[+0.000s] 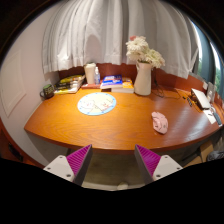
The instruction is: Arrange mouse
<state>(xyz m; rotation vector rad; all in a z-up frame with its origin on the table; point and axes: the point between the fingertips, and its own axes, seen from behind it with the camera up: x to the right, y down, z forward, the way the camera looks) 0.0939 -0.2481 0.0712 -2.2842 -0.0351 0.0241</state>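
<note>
**Fingers Apart Above Near Table Edge; Mouse on Right Half of Table**

The gripper (113, 163) is positioned short of the table's (60, 118) near edge. Its two fingers stand well apart, with nothing between them. The purple pads (79, 159) face each other across an open gap. The fingers touch no object.

The mouse (160, 122) lies on the right half of the wooden table, close to the near edge. It is pale pink and rests flat on the table surface. It lies beyond the fingers and to the right of the right finger, well apart from both.

A round light-blue mat (97, 104) lies flat near the middle of the table, left of the mouse and apart from it.

A white vase (143, 78) holding pale flowers (143, 49) stands upright toward the far edge, beyond the mouse.

A white cup (91, 73) stands at the far edge, left of the vase. Stacked books (116, 85) lie between the cup and the vase. More books (68, 84) and a small dark object (47, 91) occupy the far left corner; the dark object cannot be identified.

A light-coloured device (202, 98) lies at the right edge of the table.

White curtains (95, 32) hang behind the far edge.
</note>
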